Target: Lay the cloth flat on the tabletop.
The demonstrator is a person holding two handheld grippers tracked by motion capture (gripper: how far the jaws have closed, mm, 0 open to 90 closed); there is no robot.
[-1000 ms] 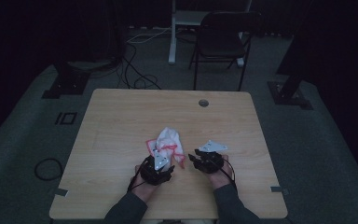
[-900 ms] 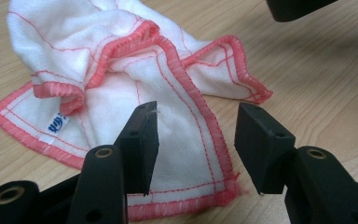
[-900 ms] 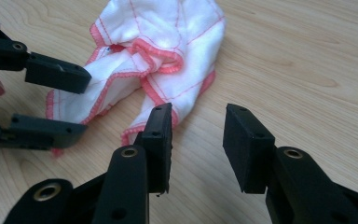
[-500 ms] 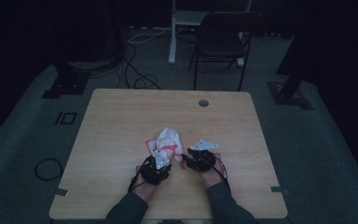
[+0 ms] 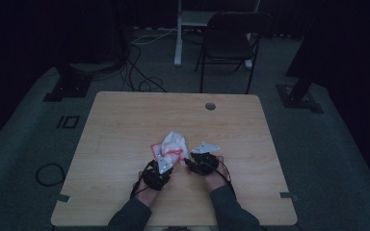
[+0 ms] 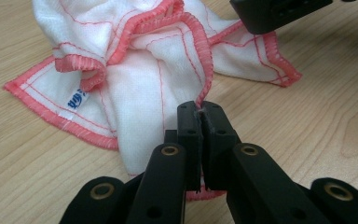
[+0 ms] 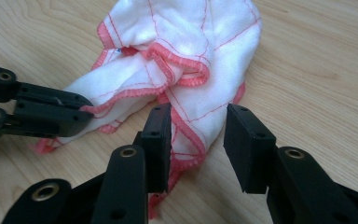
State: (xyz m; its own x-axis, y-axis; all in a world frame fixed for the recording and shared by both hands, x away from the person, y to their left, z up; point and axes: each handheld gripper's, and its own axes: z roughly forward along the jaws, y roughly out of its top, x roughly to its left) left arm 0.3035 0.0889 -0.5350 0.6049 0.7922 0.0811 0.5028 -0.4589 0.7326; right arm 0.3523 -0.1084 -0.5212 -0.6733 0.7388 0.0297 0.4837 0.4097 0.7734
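A crumpled white cloth [image 5: 174, 143] with a red stitched hem lies on the wooden table [image 5: 125, 125] in front of both hands. My left gripper [image 6: 200, 114] has just closed its jaws and is shut on a fold of the red hem at the cloth's near side [image 6: 135, 98]. My right gripper [image 7: 200, 140] is open and low over the table. A hemmed corner of the cloth [image 7: 186, 65] lies between its jaws, and the pads are not pressing on it. In the right gripper view the left gripper [image 7: 81, 109] comes in from the left, clamped on the hem.
The table has a round cable hole [image 5: 210, 106] near its far edge. A dark chair [image 5: 231, 43] and a white desk leg stand beyond it. Cables lie on the floor at the far left [image 5: 139, 72].
My right hand has moved left across the table, up to the cloth and close to the left gripper. The left hand has stayed where it was.
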